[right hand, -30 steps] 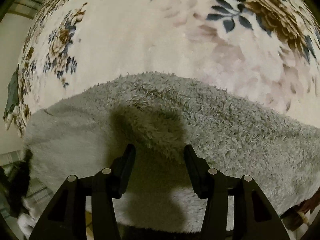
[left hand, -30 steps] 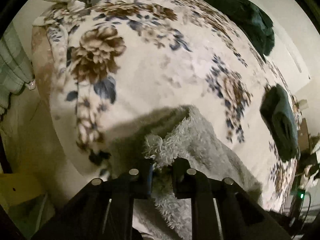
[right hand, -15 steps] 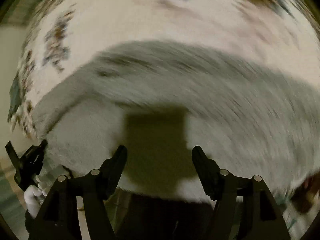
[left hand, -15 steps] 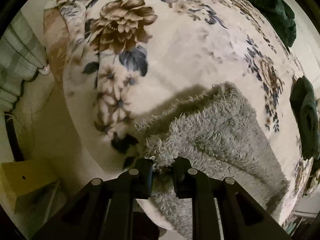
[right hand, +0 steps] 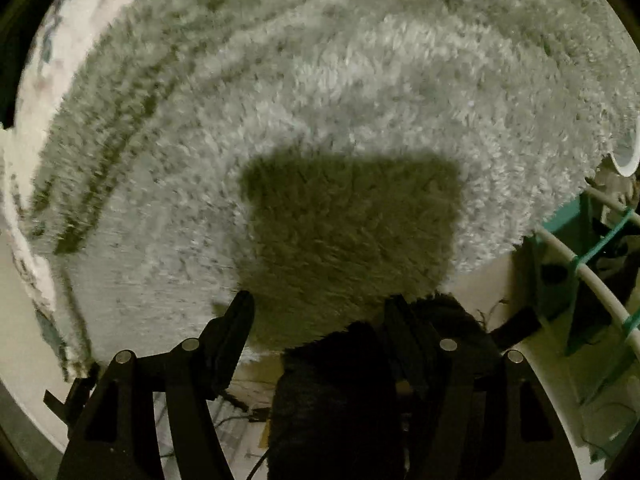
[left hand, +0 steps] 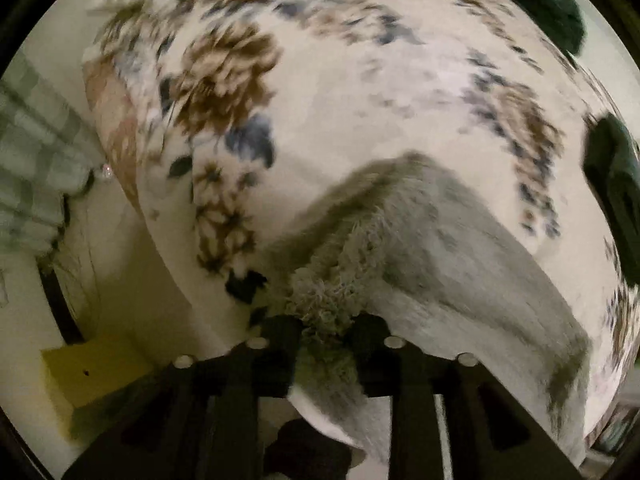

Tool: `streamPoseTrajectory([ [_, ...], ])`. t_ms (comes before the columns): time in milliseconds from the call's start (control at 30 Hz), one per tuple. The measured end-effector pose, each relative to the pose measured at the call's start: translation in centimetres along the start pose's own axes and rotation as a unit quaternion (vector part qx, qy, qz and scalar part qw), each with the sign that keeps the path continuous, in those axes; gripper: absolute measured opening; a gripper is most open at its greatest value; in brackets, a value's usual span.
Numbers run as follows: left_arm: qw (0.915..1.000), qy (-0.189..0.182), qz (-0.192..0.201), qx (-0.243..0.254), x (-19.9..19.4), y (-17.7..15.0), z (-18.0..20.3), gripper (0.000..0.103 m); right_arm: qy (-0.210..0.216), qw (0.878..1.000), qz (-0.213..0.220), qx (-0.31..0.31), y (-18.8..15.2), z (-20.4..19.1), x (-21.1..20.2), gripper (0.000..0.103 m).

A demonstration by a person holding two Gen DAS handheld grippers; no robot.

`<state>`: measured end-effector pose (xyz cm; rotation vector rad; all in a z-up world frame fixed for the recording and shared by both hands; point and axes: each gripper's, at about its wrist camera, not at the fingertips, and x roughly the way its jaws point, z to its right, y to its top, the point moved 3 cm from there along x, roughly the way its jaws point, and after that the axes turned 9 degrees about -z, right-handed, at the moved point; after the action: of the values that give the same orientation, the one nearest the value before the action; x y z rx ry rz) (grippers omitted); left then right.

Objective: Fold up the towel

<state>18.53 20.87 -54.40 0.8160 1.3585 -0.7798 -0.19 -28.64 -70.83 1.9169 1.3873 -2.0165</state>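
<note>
The left gripper has a fluffy corner of the grey towel between its fingers; the jaws have just been opening, and whether the pads still press on the pile cannot be told. That corner sits near the bed's near left edge, with bare floor just beyond. The right gripper stands wide apart, nothing clamped — its fingers hang just above the towel near its near edge, over their own shadow. The towel lies spread on the floral blanket, which stretches open toward the far side; two dark green cloth heaps rest by the right edge. Half a second earlier the left fingers pinched the corner tighter, and the right gripper saw far more blanket.
</note>
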Motion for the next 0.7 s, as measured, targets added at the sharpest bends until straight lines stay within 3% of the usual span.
streamPoseTrajectory([
  [33,0.9996,0.012,0.005,0.027,-1.1,-0.5,1.6,0.04,0.004,1.0,0.004,-0.001,-0.1,0.3,-0.6,0.069],
  [67,0.9988,0.02,0.007,0.044,-1.6,-0.8,2.8,0.063,0.009,1.0,0.01,-0.001,-0.2,0.7,-1.2,0.069],
  [133,0.9965,0.022,0.009,0.08,-2.8,-1.7,5.7,0.083,0.017,0.999,0.032,0.005,-0.3,1.8,-3.2,0.07],
  [267,0.9882,-0.012,0.004,0.153,-3.8,-4.7,13.0,0.083,0.002,0.995,0.098,-0.015,0.3,2.8,-8.0,0.07],
  [400,0.9686,-0.029,-0.031,0.245,-1.1,-9.0,21.3,0.083,0.012,0.989,0.128,-0.075,2.8,-0.4,-10.1,0.07],
  [533,0.9479,0.008,-0.037,0.316,3.9,-11.4,28.2,0.083,0.004,0.983,0.084,-0.165,6.6,-6.3,-7.9,0.069],
  [600,0.946,0.014,-0.039,0.321,5.4,-11.1,30.3,0.083,-0.028,0.977,0.09,-0.191,8.0,-7.9,-6.9,0.068],
  [700,0.9523,0.012,-0.018,0.304,5.3,-9.7,32.4,0.083,-0.046,0.968,0.135,-0.207,9.6,-9.3,-7.7,0.068],
])
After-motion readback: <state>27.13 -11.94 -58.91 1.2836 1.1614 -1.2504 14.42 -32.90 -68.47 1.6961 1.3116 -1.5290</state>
